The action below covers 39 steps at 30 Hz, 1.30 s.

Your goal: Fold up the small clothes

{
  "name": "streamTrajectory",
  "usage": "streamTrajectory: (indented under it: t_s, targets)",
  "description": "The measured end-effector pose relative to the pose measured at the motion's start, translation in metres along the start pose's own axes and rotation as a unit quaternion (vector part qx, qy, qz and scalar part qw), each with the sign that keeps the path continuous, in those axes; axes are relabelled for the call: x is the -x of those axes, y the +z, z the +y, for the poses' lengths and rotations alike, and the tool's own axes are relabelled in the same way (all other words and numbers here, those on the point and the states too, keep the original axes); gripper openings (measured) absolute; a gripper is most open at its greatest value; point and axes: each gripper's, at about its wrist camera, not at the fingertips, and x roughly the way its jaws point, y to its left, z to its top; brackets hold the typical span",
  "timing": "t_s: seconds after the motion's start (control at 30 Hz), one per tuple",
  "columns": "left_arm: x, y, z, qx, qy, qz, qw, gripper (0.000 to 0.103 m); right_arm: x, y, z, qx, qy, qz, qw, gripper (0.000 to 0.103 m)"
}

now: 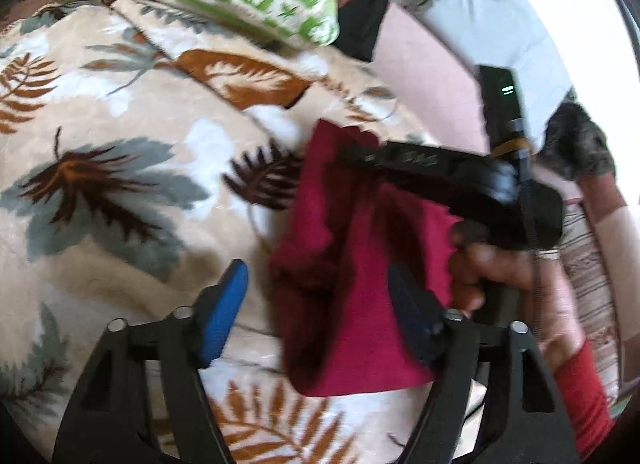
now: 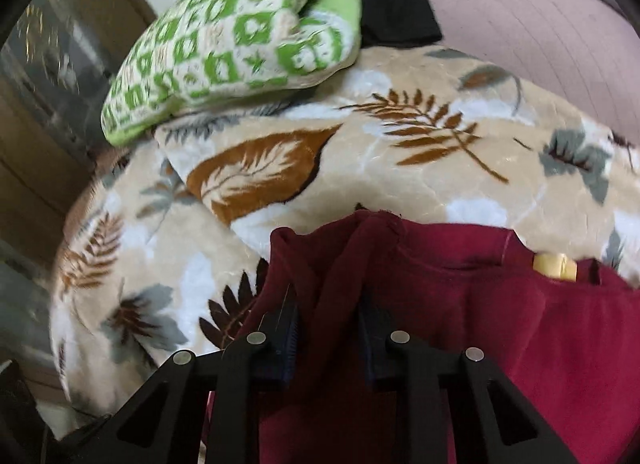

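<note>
The left tool [image 1: 316, 304] stands spread wide over the leaf-print blanket [image 1: 120, 144]: its blue left pad [image 1: 224, 316] hangs free above the blanket and its right pad lies against the near edge of the red garment [image 1: 360, 284] without pressing it, so nothing is held there. To its right, the right tool [image 1: 360, 154] reaches in from the right side, gripped by a hand [image 1: 504, 272] with a red sleeve, and its tip sits at the far edge of the garment.

In the right wrist view the right tool [image 2: 330, 328] has its pads drawn close and pinches a raised ridge of the red garment [image 2: 460, 304], which rises between them in a fold.

As a judgement, the folding is at an early to middle stage. The cloth is bunched and partly lifted, not flat, and no neat folded stack of small clothes can be seen anywhere. The pinched fold is not yet laid over and smoothed.

The left wrist view alone shows the right tool from outside, the hand holding it, and the garment's crumpled near-left edge. The right wrist view alone shows the pinch itself, a yellow label [image 2: 554, 266] inside the garment's far right edge, and the green patterned pillow [image 2: 232, 40] lying whole at the far left of the bed with dark clothing [image 2: 400, 4] behind it.
</note>
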Motion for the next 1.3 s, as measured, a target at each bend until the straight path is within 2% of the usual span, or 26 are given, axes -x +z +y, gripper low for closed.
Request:
streamTrajectory:
  t_s: [0.07,0.2,0.33,0.5,0.57,0.6,0.63,0.7,0.77,0.9,0.97,1.0,1.03,1.07,1.1,1.13,1.17,1.3]
  targets:
    - [-0.001,0.000,-0.003,-0.008,-0.002,0.002,1.0000,0.074,-0.001,-0.002,0.002,0.006,-0.002,0.000,1.000,0.023]
    - [-0.019,0.000,-0.004,-0.020,0.024,0.036,0.9989,0.076,-0.007,0.001,0.005,0.001,0.005,0.004,1.000,0.023]
    - [-0.038,-0.003,-0.002,-0.017,0.043,0.053,0.9976,0.076,-0.004,0.002,0.007,0.020,0.004,0.010,1.000,0.023]
    - [-0.045,-0.004,0.001,-0.005,0.048,0.046,0.9978,0.075,0.001,0.003,0.012,0.042,-0.002,0.015,0.999,0.023]
    - [-0.044,-0.006,0.002,-0.006,0.053,0.043,0.9977,0.075,-0.003,0.004,0.017,0.056,-0.019,0.024,0.998,0.024]
    - [-0.044,-0.007,0.001,-0.008,0.055,0.042,0.9975,0.075,-0.007,0.004,0.022,0.060,-0.025,0.031,0.997,0.033]
    - [-0.043,-0.008,0.001,-0.011,0.058,0.041,0.9974,0.076,-0.010,0.004,0.025,0.061,-0.030,0.038,0.997,0.053]
    - [-0.042,-0.010,0.000,-0.011,0.062,0.039,0.9973,0.076,-0.020,0.004,0.032,0.060,-0.035,0.053,0.996,0.071]
    - [-0.042,-0.010,0.001,-0.008,0.061,0.039,0.9973,0.076,-0.031,0.003,0.041,0.073,-0.049,0.070,0.994,0.072]
    - [-0.046,-0.008,0.002,0.001,0.059,0.039,0.9975,0.076,-0.047,-0.001,0.054,0.110,-0.091,0.076,0.987,0.077]
    - [-0.046,-0.009,0.002,0.001,0.060,0.037,0.9975,0.075,-0.049,-0.006,0.058,0.132,-0.106,0.064,0.983,0.074]
    - [-0.046,-0.009,0.002,-0.001,0.061,0.035,0.9975,0.073,-0.048,-0.008,0.058,0.140,-0.114,0.056,0.982,0.060]
    - [-0.045,-0.009,0.001,-0.002,0.061,0.032,0.9976,0.067,-0.044,-0.008,0.056,0.142,-0.118,0.047,0.982,0.045]
    - [-0.044,-0.009,0.000,-0.001,0.049,0.033,0.9982,0.046,-0.036,-0.006,0.049,0.127,-0.101,0.040,0.986,0.039]
    - [-0.042,-0.009,-0.002,0.000,0.041,0.036,0.9985,0.044,-0.027,-0.003,0.039,0.104,-0.075,0.034,0.991,0.029]
    - [-0.040,-0.009,-0.004,-0.002,0.037,0.031,0.9988,0.040,-0.020,-0.001,0.032,0.087,-0.059,0.029,0.994,0.025]
    - [-0.035,-0.008,-0.010,-0.010,0.030,0.026,0.9992,0.030,-0.009,0.001,0.023,0.068,-0.035,0.021,0.997,0.024]
    - [-0.009,-0.009,-0.050,-0.049,-0.015,0.008,0.9987,0.026,0.041,0.004,-0.003,0.025,0.031,-0.019,0.999,0.022]
